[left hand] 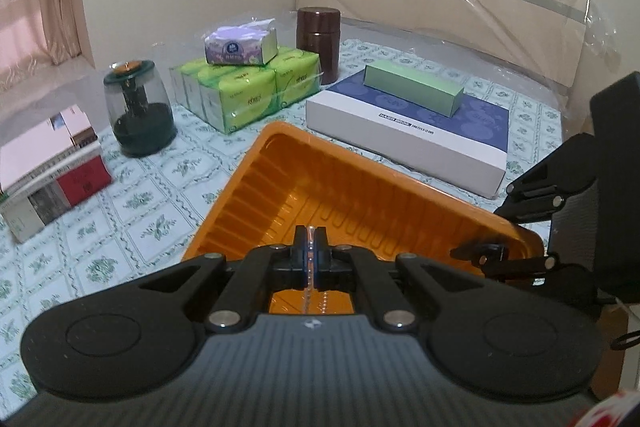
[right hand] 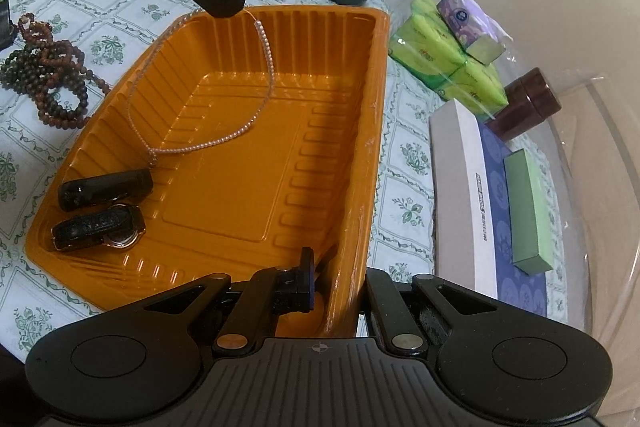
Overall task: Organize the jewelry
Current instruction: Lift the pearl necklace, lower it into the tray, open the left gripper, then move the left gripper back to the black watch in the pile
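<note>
An orange plastic tray (right hand: 224, 211) lies on the patterned tablecloth; it also shows in the left wrist view (left hand: 400, 195). My left gripper (left hand: 311, 243) is shut on a thin pearl necklace (right hand: 208, 143) and holds it above the tray; the loop hangs down and its lowest part touches the tray floor. From the right wrist view the left gripper (right hand: 224, 3) is at the tray's far rim. Two dark wristwatches (right hand: 100, 211) lie in the tray's left corner. My right gripper (right hand: 336, 275) is shut on the tray's near right wall. Brown bead bracelets (right hand: 52, 75) lie on the cloth left of the tray.
Behind the tray stand a dark glass jar (left hand: 138, 111), green tissue packs (left hand: 244, 87), a brown canister (left hand: 318, 41) and a white-and-blue flat box (left hand: 412, 135) with a green box (left hand: 412, 87) on it. Stacked books (left hand: 48, 179) lie at left. Wall and clear plastic sheet behind.
</note>
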A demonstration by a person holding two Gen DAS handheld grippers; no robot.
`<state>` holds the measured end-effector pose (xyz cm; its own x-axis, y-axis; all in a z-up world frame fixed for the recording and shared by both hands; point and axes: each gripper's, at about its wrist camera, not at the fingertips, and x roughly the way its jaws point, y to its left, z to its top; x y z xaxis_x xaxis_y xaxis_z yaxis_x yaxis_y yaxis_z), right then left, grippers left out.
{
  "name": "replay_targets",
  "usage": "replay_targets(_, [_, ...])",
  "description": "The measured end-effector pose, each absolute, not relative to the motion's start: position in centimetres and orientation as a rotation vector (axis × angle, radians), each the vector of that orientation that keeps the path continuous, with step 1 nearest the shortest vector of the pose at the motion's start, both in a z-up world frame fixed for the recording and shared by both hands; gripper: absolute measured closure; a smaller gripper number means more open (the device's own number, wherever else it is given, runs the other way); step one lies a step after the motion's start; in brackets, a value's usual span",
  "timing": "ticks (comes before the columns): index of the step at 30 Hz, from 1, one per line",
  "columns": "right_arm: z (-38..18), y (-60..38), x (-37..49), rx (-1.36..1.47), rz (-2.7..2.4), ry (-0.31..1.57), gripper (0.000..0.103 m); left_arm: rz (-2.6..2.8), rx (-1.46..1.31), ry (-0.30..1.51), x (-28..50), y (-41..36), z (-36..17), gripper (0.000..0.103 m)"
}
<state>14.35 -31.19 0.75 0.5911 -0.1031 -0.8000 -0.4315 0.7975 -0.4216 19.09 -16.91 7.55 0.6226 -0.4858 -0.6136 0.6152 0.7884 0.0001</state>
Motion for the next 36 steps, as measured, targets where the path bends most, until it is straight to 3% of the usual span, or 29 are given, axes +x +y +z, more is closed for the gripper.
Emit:
replay_targets(18, [0.8, -31.3, 14.3, -0.640, 0.207, 0.932, 0.097, -0.673, 0.182, 0.687, 19.0, -16.9, 6.5, 0.096])
replay_targets(22, [0.8, -31.3, 14.3, -0.640, 0.206, 0.932, 0.097, -0.617, 0.166, 0.670, 18.5, -14.2, 7.1, 0.087])
replay_targets(29, [0.9, -31.2, 14.1, -0.639, 0.207, 0.930, 0.097, -0.446, 0.169, 0.654, 17.3, -6.8, 7.6, 0.082])
replay_targets(31, [1.0, -31.2, 14.1, -0.639, 0.207, 0.931, 0.097, -0.389, 0.165, 0.652, 16.8, -4.4, 7.5, 0.075])
replay_targets(36, [1.0, -31.1, 14.0, -0.638, 0.208, 0.932, 0.097, -0.236, 0.155, 0.663, 14.9, 1.8, 6.5, 0.073])
